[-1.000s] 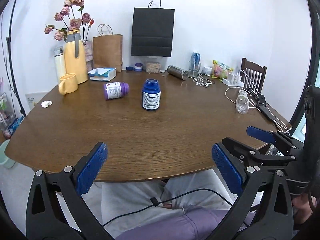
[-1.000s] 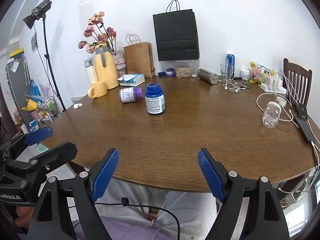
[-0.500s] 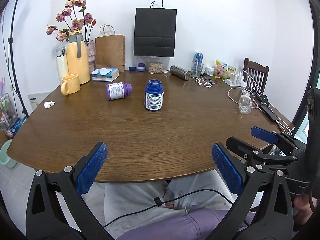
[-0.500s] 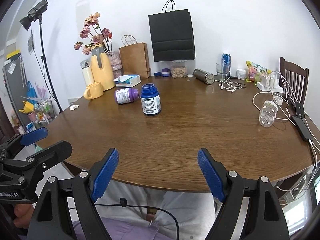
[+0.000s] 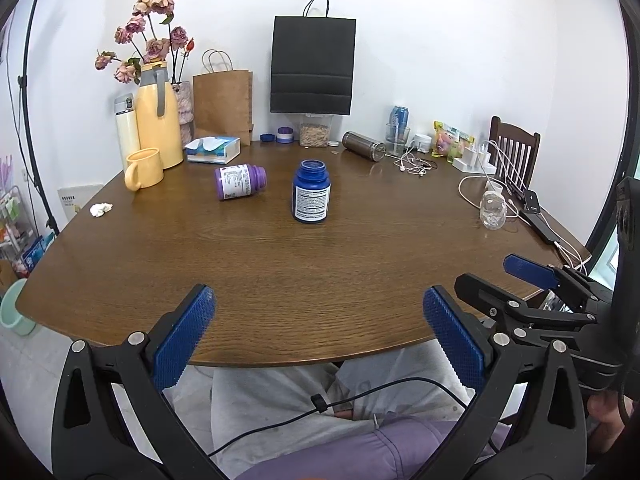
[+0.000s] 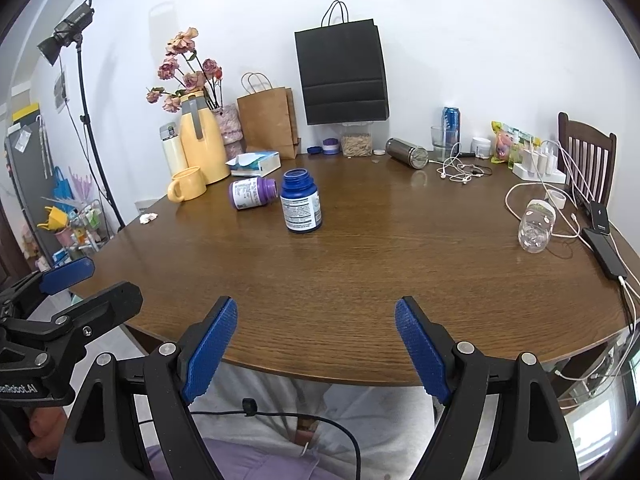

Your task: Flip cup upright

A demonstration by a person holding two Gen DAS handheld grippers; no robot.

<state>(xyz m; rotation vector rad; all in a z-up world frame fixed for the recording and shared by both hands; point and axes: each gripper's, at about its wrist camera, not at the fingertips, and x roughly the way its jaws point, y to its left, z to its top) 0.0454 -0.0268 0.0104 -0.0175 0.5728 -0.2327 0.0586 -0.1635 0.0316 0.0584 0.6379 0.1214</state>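
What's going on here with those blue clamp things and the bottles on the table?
A seated person holds a claw in each hand, the left claw and the right claw, both open and empty near the edge of the wooden table. Nothing is being handled. Farther back, a blue bottle stands upright with its lid off, and a purple bottle lies on its side, untouched.

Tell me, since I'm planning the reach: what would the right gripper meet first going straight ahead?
Probably the upright blue bottle. The right gripper, open, sits at the table's near edge with bare wood ahead. Depth is unclear, so it might pass just right of the bottle.
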